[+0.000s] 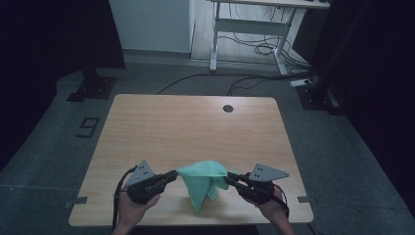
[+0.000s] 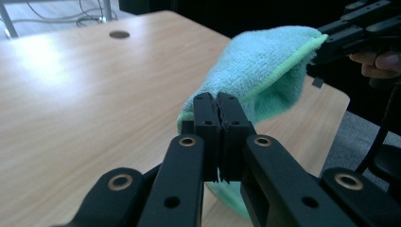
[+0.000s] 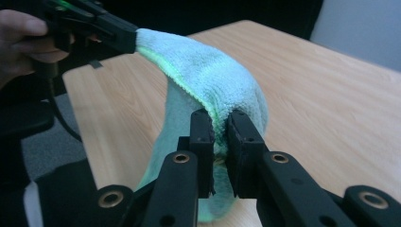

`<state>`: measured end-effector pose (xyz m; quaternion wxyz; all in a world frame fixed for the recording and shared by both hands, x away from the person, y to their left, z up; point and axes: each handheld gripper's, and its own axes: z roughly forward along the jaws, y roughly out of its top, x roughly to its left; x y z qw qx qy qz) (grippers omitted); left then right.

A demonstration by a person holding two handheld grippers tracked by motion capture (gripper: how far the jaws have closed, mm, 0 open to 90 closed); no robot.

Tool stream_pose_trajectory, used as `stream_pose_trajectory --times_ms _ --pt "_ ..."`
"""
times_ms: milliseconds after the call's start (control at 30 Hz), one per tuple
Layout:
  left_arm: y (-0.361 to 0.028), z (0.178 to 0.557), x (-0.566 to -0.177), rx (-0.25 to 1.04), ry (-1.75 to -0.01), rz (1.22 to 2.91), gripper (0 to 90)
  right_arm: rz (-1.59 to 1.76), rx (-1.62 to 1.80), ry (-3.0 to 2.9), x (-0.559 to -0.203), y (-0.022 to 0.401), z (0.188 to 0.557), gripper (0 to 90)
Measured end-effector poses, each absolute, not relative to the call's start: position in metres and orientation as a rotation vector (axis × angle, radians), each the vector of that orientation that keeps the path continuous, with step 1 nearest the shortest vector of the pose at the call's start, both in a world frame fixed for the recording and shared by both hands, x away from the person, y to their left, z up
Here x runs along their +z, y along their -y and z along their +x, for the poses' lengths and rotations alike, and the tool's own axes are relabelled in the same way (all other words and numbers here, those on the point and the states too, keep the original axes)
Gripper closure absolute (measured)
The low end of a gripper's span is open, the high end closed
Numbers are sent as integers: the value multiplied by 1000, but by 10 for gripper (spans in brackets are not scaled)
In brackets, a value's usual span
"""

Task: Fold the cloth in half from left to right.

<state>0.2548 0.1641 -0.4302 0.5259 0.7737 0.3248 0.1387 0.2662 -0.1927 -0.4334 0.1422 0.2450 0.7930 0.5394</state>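
A light green towel (image 1: 203,177) hangs between my two grippers above the near edge of the wooden table (image 1: 195,122). My left gripper (image 1: 174,174) is shut on the towel's left corner. My right gripper (image 1: 228,178) is shut on its right corner. The cloth sags in the middle and its lower tip reaches down toward the tabletop. In the left gripper view the jaws pinch the towel (image 2: 265,66) at their tips (image 2: 216,101), with the other gripper (image 2: 359,28) at upper right. In the right gripper view the towel (image 3: 198,71) runs from my jaws (image 3: 218,118) up to the other gripper (image 3: 94,23).
The table has a round cable hole (image 1: 227,108) near its far edge. Beyond the table stands a white desk frame (image 1: 249,29) with cables on the floor. Dark stands (image 1: 93,85) flank the table at left and right.
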Motion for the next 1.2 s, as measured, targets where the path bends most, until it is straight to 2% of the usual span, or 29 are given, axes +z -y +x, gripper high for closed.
stream_pose_trajectory --times_ms 133,200,367,467,533,567,600,633,933,1200 --pt "-168 263 -418 350 -779 1845 878 675 1561 -2283 -422 190 268 812" --pt "-166 279 -419 349 -805 1854 877 689 1553 -2282 -420 187 280 810" --pt "-162 336 -445 257 -935 1861 869 859 1508 -2311 -438 181 349 768" --pt "-159 367 -466 237 -1028 1864 851 1015 1447 -2286 -461 180 390 679" --pt "-159 387 -479 248 -1106 1877 777 1093 1434 -2250 -472 180 408 632" --pt "-159 387 -479 248 -1106 1877 693 1093 1434 -2250 -472 180 408 632" --pt "-161 395 -485 235 -1152 1880 693 1120 1433 -2226 -477 180 415 603" --pt "-163 401 -490 228 -1187 1885 535 1153 1443 -2210 -481 180 418 588" --pt "-145 375 -492 248 -1083 1920 503 1113 1426 -2200 -490 181 391 549" --pt "-129 372 -508 192 -1059 1987 501 1069 1422 -2296 -510 172 367 535"
